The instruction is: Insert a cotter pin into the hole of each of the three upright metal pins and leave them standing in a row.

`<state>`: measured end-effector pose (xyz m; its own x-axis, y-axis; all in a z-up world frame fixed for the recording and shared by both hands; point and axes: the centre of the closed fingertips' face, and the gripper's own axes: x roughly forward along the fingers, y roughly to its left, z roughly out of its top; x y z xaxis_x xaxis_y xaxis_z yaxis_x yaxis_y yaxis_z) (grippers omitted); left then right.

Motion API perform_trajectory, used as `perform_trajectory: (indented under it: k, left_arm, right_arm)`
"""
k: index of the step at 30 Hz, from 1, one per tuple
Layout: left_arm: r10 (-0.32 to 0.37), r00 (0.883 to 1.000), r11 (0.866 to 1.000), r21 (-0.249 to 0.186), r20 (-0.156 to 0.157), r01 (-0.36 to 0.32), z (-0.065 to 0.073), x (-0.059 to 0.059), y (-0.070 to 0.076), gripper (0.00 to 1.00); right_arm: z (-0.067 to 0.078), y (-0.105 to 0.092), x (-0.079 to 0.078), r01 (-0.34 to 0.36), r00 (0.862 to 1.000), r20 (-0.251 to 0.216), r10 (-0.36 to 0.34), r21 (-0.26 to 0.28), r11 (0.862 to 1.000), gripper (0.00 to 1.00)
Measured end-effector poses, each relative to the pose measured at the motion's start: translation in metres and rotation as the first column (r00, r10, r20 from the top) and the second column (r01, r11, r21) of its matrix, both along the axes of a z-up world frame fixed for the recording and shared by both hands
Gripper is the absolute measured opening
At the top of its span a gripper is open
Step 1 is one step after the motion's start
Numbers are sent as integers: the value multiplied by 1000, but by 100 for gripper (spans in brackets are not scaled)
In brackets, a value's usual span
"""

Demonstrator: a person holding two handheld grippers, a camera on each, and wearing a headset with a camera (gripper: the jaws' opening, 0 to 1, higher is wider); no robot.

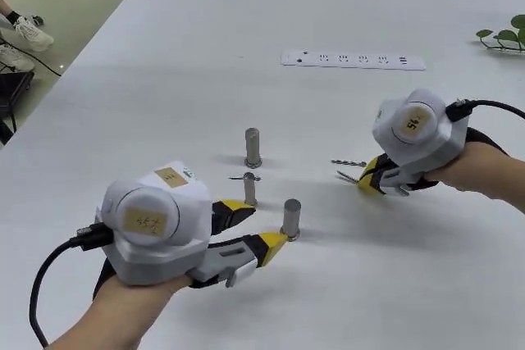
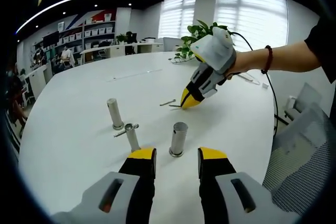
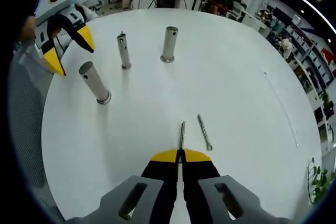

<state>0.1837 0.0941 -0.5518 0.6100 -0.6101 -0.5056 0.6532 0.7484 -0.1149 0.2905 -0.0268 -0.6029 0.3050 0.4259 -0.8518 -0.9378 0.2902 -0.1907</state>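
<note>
**Head view.** The left gripper stands open, with the near metal pin just beyond its lower jaw tip. Risk: an off-centre closure would likely topple this pin or knock the middle metal pin, which carries a fitted cotter pin.

**Left gripper view.** The near metal pin stands upright ahead of the jaw gap, untouched.

**Right gripper view.** The right gripper is clamped on one end of a cotter pin. Risk: so short a hold may let it swivel at insertion. A loose cotter pin lies just beside it. The metal pins stand well apart from this gripper.
</note>
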Motion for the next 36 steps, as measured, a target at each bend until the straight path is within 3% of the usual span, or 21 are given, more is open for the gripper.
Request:
perform_trajectory:
  k: [7,10,20,29,36]
  left_arm:
    - [10,1000,1000,8,12,-10,5,3,3,28]
    - [14,1000,1000,-14,2,-14,7,4,1,27]
    - [-15,1000,1000,-8,-13,15,11,7,-9,27]
    - [-31,999,999,-8,-41,31,16,13,-18,24]
    - [-32,998,998,-55,-46,30,26,23,-24,22]
  right_arm:
    - [8,2,-6,2,1000,21,-3,26,1000,0]
    - [11,5,-10,-6,999,34,4,46,999,0]
    - [30,19,-27,-90,991,106,80,95,991,0]
    - [50,33,-38,-175,972,182,150,131,976,0]
    - [61,41,-45,-242,950,235,206,135,961,0]
